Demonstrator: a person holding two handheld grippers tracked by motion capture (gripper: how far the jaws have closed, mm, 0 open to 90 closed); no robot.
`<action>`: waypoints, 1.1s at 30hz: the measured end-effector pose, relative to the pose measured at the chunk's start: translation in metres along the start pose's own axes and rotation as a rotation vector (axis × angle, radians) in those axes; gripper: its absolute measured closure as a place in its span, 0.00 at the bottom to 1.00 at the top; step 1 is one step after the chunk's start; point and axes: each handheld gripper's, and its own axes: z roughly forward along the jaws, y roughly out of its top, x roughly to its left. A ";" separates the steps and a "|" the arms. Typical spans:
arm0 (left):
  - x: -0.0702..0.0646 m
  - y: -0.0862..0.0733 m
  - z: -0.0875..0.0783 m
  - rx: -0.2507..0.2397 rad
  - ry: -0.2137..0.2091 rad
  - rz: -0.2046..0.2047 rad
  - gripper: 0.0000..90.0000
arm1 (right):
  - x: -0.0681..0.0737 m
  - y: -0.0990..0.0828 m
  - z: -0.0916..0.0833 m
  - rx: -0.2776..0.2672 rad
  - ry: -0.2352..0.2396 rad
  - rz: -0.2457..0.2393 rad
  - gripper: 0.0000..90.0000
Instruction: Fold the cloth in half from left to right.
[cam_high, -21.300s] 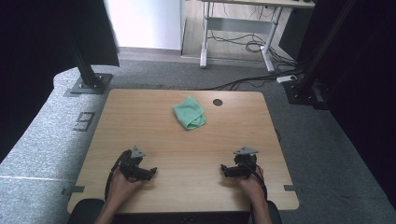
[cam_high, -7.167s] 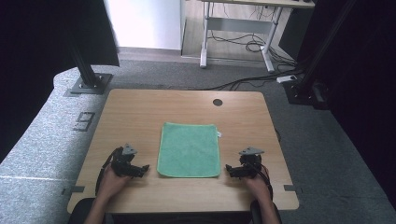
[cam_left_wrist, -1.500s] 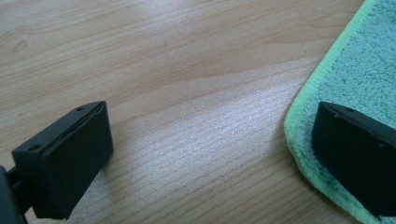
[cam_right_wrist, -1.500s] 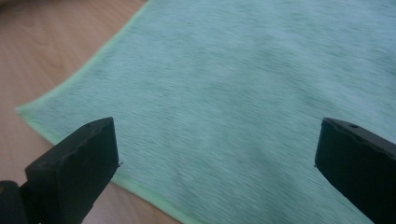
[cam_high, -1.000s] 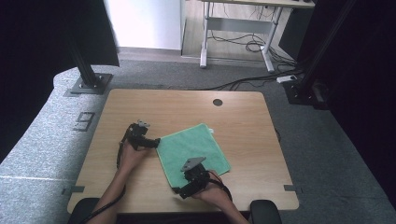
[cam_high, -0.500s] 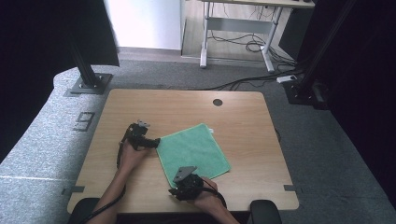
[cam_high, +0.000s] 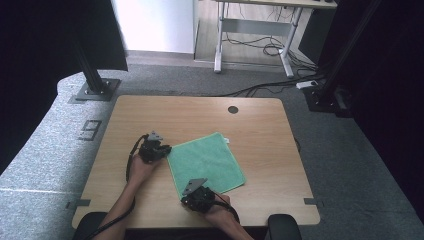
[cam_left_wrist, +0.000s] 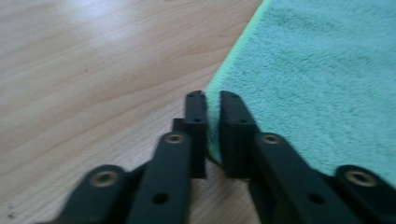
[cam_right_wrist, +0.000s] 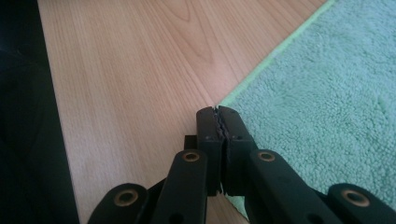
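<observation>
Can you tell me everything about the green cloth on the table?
The green cloth is a fuzzy, square towel with a slightly brighter stitched edge. It lies spread flat and turned at an angle on the wooden table. A tiny white tag pokes out at its far corner. The left claw pinches its left corner, with the edge running between the nearly shut jaws. The right claw is shut at its near corner; whether cloth sits inside is hard to tell.
</observation>
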 end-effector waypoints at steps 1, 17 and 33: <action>0.001 0.000 0.000 -0.001 -0.004 -0.013 0.96 | 0.001 0.001 0.001 0.001 0.002 -0.001 0.97; 0.010 -0.002 -0.016 0.012 0.028 -0.093 0.99 | 0.011 0.020 0.007 -0.034 0.046 -0.019 0.97; 0.001 0.024 -0.022 -0.080 0.034 -0.024 1.00 | -0.002 0.017 -0.030 -0.091 0.017 -0.006 0.98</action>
